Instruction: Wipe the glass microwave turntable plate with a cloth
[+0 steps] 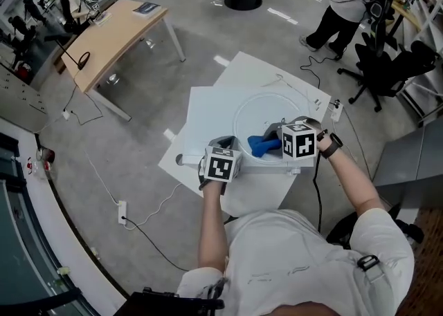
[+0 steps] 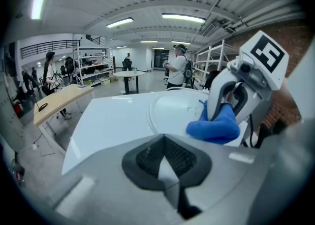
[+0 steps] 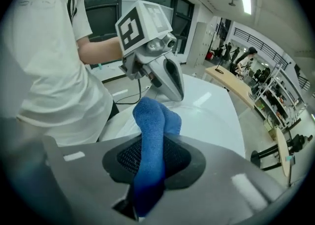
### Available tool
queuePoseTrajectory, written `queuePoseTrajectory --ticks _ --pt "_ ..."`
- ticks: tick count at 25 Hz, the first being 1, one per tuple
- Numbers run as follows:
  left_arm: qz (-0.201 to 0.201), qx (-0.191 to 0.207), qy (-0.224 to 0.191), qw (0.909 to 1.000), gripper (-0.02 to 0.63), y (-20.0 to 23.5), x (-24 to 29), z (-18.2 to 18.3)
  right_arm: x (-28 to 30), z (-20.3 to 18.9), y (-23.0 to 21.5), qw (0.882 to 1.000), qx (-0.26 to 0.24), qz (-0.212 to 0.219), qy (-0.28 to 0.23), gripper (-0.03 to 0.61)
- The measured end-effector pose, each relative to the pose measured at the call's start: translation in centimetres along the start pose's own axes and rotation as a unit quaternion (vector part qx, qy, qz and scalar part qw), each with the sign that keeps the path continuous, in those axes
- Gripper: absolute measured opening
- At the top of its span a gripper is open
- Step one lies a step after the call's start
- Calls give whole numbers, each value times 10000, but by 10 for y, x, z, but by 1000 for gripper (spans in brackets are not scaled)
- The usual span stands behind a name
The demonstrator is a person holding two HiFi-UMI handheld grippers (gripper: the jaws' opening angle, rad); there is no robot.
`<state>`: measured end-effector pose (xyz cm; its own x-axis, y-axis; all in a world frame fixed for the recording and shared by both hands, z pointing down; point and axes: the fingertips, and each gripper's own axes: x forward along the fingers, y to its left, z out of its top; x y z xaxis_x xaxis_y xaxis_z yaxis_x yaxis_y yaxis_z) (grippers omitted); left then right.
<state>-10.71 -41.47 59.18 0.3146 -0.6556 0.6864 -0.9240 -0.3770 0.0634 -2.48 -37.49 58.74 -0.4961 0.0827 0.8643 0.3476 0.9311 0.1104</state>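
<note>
Glass turntable plate [image 1: 266, 108] lies flat on a white worktop [image 1: 208, 110] built from overlapping rectangular sheets. Glossy grey concrete floor [image 1: 173, 72] surrounds it in an open hall.

At far left, a white power strip [image 1: 122, 211] and its cable lie on the floor. Behind it stands a light wood desk [image 1: 111, 38] on white legs.

The left tool [image 1: 230, 147] sits near the plate's near-left rim. Its ribbed black pads [image 2: 147, 157] are clenched together with nothing gripped.

The plate is clear and circular, with a raised rim. A blue terry cloth [image 1: 263, 144], bunched and fuzzy, rests on its near part.

The right tool [image 1: 275, 143] is clamped on this cloth, which stands pinched between its pads.

Each tool carries a white cube printed with black square markers.

At right stands a black office chair [image 1: 387, 66].
</note>
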Motion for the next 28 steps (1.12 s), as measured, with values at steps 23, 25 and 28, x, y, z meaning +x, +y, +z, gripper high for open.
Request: queuePoseTrajectory --ticks 23,25,28 --pt "-122 664 177 9976 2 -29 22 9 10 -5 -118 9802 1220 -1484 -474 87" --pt "-165 645 228 9975 2 -29 23 9 5 -18 -127 9754 1368 -1675 -419 87" --pt "-135 654 226 9975 2 -28 23 10 -10 -48 -138 9659 1642 -1990 -205 87"
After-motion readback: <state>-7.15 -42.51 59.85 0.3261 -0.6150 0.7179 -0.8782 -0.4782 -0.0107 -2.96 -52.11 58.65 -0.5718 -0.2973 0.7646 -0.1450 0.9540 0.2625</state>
